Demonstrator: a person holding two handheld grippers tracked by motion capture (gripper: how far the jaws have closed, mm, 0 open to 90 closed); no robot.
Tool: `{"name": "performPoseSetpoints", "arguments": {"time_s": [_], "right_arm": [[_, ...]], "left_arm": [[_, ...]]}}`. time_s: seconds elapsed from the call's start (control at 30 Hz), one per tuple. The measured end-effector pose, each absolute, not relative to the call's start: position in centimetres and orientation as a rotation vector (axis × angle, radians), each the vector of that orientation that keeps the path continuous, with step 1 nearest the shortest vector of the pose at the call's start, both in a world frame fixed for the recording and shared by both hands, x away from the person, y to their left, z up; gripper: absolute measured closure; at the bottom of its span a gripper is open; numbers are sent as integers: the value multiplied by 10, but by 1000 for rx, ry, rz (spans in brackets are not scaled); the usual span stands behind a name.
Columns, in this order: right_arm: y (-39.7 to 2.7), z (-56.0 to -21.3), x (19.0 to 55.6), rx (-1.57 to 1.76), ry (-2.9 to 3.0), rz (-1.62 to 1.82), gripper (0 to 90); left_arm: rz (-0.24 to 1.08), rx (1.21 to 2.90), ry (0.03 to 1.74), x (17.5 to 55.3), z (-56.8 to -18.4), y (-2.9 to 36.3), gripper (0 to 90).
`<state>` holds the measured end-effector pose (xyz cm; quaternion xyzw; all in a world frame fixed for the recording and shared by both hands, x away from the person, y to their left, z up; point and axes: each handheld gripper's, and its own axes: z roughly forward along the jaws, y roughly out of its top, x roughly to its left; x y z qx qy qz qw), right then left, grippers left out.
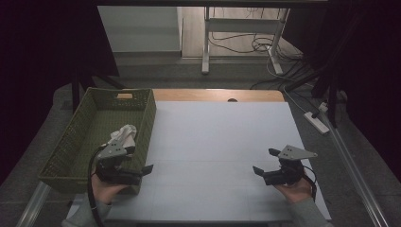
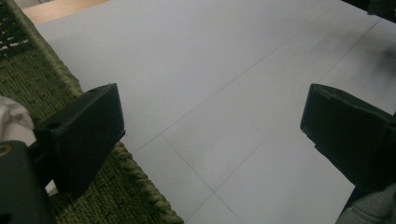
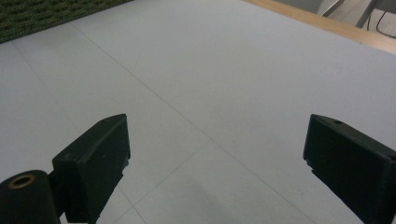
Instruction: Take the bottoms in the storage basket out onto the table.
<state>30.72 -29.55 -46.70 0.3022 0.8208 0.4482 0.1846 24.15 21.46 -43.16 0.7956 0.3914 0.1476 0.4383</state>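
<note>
A green woven basket (image 1: 90, 127) stands on the left part of the white table top (image 1: 217, 137). A crumpled white cloth (image 1: 124, 134) lies inside it near the right wall. My left gripper (image 1: 141, 160) is at the basket's near right corner, open and empty. In the left gripper view (image 2: 212, 121) one jaw hangs over the basket rim (image 2: 70, 81), the other over the table, and the cloth (image 2: 14, 116) peeks in at the left edge. Near the front right of the table my right gripper (image 1: 265, 161) stands open, its jaws (image 3: 217, 144) wide apart over bare table.
A wooden strip (image 1: 217, 94) runs along the table's far edge. On the floor beyond are a metal desk frame (image 1: 206, 42), loose cables (image 1: 265, 45) and a power strip (image 1: 317, 122) at the right. The basket (image 3: 46, 16) borders the top left of the right gripper view.
</note>
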Motion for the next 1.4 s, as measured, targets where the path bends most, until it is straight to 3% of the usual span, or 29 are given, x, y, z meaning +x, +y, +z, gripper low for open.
{"name": "performPoseSetpoints", "arguments": {"time_s": [1.4], "right_arm": [[-291,-479,312,875,2399,1152,76]], "left_arm": [[350,1983,997,252,-429,221,73]]}}
